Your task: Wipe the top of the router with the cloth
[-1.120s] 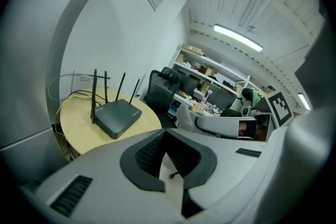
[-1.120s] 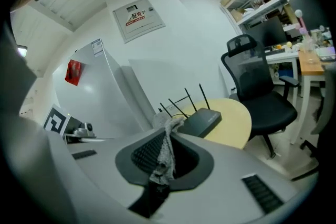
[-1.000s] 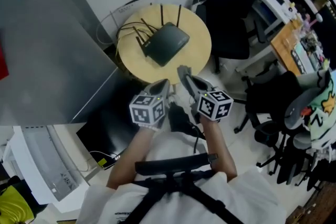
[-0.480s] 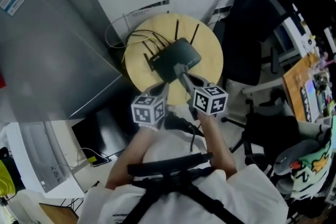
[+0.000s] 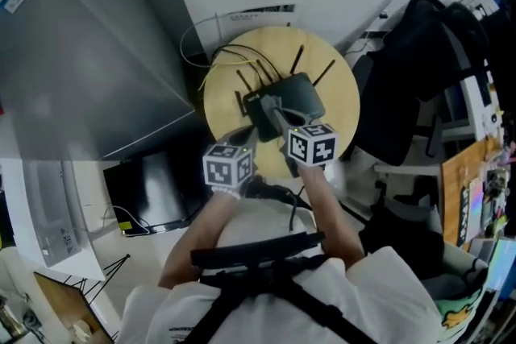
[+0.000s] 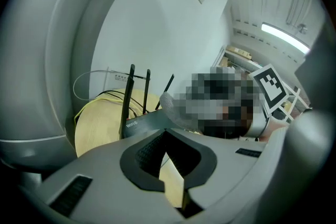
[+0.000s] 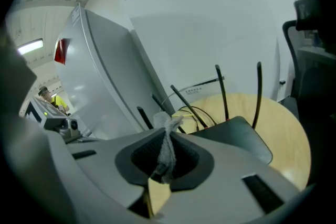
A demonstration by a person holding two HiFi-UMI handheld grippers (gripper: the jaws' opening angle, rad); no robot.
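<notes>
Pinching a twisted strip of grey cloth (image 7: 169,126) between the closed jaws of the right gripper (image 7: 167,139), with only a short tuft poking past the tips. Hovering over the near-left part of the dark router (image 5: 294,97); impossible to say whether touching its lid yet. Holding the left gripper (image 6: 165,139) just beside, pressed together on nothing, low at the near rim of the round wooden table (image 5: 343,105).

Found at the middle of that table: the router, with thin antennas (image 7: 221,92) standing up along its far side and cables (image 5: 228,54) trailing off toward the wall. Flanked by a grey cabinet (image 5: 81,76) on one side and a black office chair (image 5: 419,68) on the other.

Likely to scrape bare jaw tips across the casing, given so little cloth showing. Could shove a probably light box across smooth wood, with nothing bracing it, and drag on the cables. Could also clip an antenna on a long forward stroke and knock it askew. Best guarded against by a flatter angle, short strokes and a steadying left gripper at the near edge.
</notes>
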